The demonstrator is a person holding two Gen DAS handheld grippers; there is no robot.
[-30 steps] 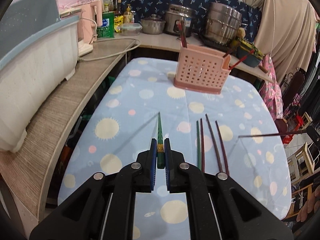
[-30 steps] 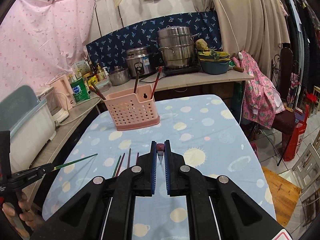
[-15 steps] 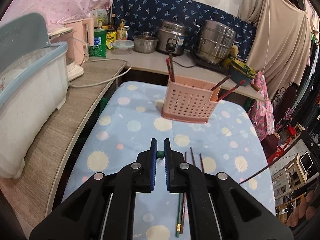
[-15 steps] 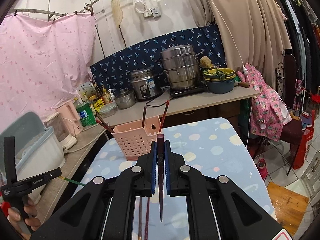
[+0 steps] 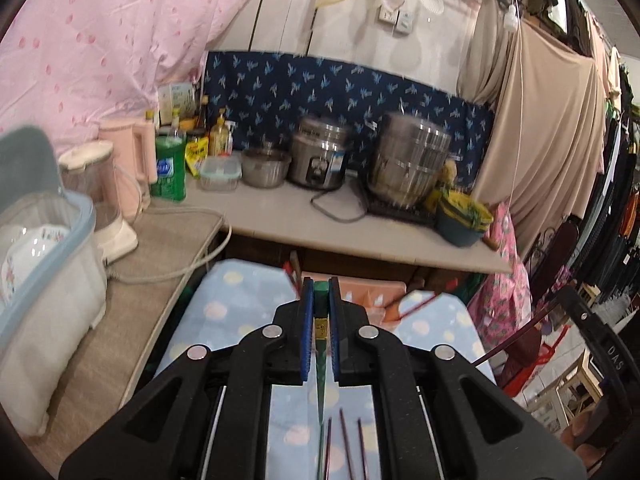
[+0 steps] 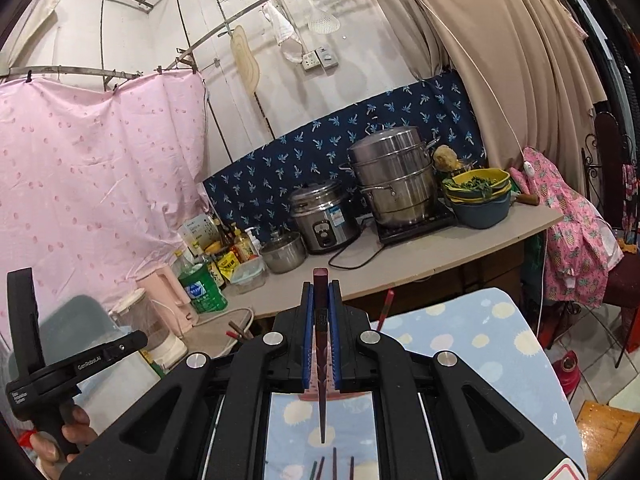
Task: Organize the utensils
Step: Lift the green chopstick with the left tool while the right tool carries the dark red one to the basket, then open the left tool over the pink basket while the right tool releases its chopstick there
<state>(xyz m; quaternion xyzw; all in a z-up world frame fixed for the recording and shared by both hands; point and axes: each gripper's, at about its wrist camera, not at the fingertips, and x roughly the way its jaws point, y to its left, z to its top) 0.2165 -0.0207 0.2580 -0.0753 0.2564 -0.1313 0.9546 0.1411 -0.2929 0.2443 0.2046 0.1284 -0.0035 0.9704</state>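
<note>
My left gripper (image 5: 320,294) is shut on a green chopstick (image 5: 320,364), held upright with its tip pointing down at the table. The pink utensil basket (image 5: 372,294) sits just beyond and below the fingers, mostly hidden, with red chopsticks (image 5: 416,307) sticking out. My right gripper (image 6: 321,292) is shut on a dark red chopstick (image 6: 321,360), also upright with its tip down. The basket is almost hidden behind the right fingers; a red chopstick (image 6: 385,308) pokes up from it. Several loose chopsticks (image 5: 346,448) lie on the spotted tablecloth below; they also show in the right wrist view (image 6: 334,466).
A counter (image 5: 280,220) behind the table carries steel pots (image 5: 412,160), a rice cooker (image 5: 322,158), a green bottle (image 5: 170,168) and a pink kettle (image 5: 132,160). A white dish bin (image 5: 44,280) stands at the left. Clothes and a chair (image 6: 616,264) are at the right.
Both grippers have risen and tilted up, carrying their chopsticks closer to the basket, which has dropped low in both views. The chopsticks now hang tip-down.
</note>
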